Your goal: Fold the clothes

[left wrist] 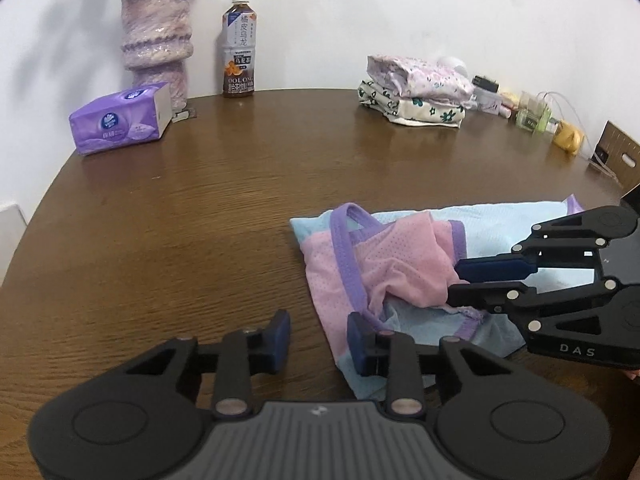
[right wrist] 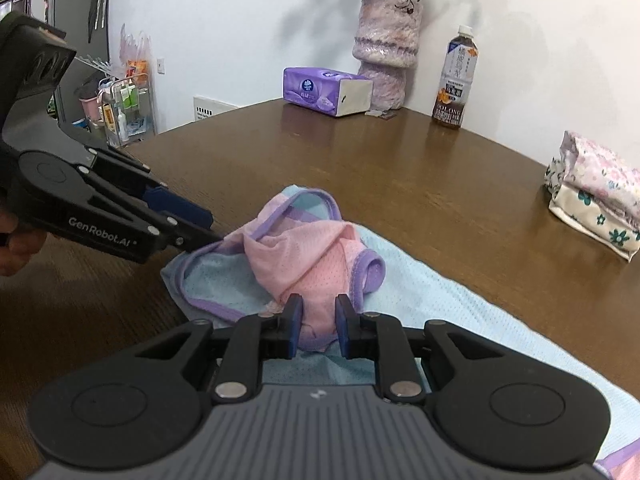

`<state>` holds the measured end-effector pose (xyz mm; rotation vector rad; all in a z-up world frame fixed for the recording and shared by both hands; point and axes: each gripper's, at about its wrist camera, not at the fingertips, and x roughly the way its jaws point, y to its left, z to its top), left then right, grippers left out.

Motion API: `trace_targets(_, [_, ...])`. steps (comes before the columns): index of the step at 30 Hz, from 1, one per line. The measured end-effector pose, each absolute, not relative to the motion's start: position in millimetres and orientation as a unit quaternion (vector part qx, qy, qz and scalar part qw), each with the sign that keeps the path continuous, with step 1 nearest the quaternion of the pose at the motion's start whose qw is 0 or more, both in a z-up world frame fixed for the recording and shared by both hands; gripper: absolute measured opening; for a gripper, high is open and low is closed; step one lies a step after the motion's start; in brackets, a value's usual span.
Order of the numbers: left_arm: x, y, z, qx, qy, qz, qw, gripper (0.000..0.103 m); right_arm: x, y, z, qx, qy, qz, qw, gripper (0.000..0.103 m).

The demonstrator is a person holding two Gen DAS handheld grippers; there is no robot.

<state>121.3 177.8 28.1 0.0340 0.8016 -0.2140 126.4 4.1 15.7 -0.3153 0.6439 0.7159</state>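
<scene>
The right gripper (right wrist: 316, 326) has its fingers partly parted around a bunched pink fold of the top (right wrist: 304, 256), not clamped. The left gripper (left wrist: 318, 342) is wide, holding nothing, at the garment's purple-edged corner on the table (left wrist: 200, 200). Mid-fold, by the look; next the grippers need a firm pinch.

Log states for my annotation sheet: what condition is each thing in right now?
Garment: bunched, unfolded on the table.
Left gripper: open, at the garment's edge.
Right gripper: open around a pink fold.
Folded clothes: stacked.
Bottle: upright, capped.
Tissue pack: lying flat.
</scene>
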Motion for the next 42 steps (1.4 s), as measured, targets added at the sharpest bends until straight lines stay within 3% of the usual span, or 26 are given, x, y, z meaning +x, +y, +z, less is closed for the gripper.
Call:
trace_targets(5, [114,175,32,0.011,0.410,-0.093,0.907,0.029,127,-2,13,-0.136,0.305,0.349,0.876,0.017])
trace_targets(11, [104,197,38,-0.095,0.416,-0.060,0.903,0.028,128,-7,12,-0.128,0.301,0.357,0.875,0.017])
trace_targets(26, [97,181,34,-0.181,0.414,-0.013,0.892,0.028,129,-17,10,-0.111,0.298,0.377,0.870,0.017])
trace_targets(29, [100,173,33,-0.162,0.407,-0.001,0.899,0.021,130,-19,10,-0.107,0.298,0.381,0.868,0.017])
trace_targets(30, [100,170,32,-0.158,0.406,0.002,0.900,0.007,130,-19,10,-0.106,0.298,0.383,0.868,0.017])
trace_targets(38, [91,144,39,-0.069,0.370,0.020,0.926,0.005,130,-29,15,-0.079,0.296,0.383,0.872,0.017])
trace_targets(42, [88,115,50,0.050,0.352,0.014,0.935,0.005,127,-47,23,-0.063,0.282,0.368,0.884,0.017])
